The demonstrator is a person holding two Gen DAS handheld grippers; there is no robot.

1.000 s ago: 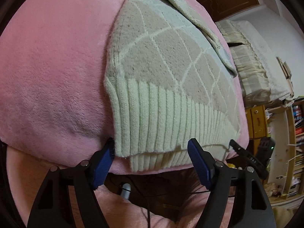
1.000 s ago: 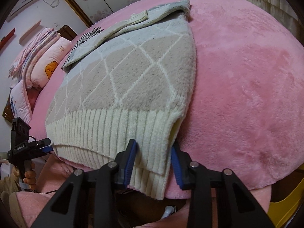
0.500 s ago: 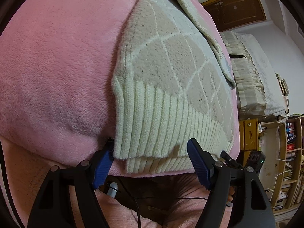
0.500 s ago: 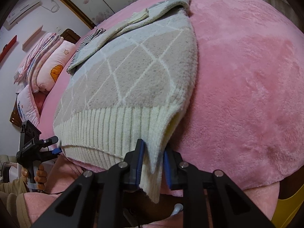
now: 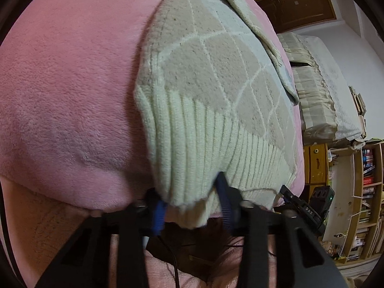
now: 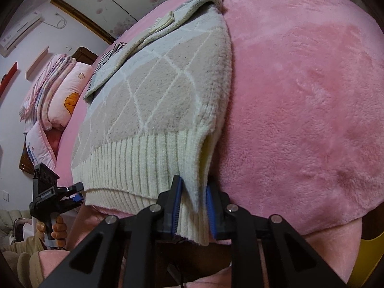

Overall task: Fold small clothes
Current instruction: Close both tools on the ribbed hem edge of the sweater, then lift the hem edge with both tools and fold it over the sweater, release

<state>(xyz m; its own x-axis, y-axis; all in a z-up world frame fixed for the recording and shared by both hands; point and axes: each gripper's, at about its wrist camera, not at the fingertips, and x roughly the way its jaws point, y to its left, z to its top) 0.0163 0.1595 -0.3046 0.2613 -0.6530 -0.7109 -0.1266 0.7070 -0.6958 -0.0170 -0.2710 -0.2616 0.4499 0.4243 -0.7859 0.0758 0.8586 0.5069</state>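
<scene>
Closing since a second ago, the left gripper is pinching the sweater hem; the right gripper is clamping its other corner at the pink blanket's near edge. Thick ribbing could be slipping free when lifting.

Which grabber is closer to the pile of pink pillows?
Left. The left gripper pinches the cream ribbed sweater hem on the side toward the pink pillow stack; the right gripper clamps the hem's opposite corner, farther away.
</scene>
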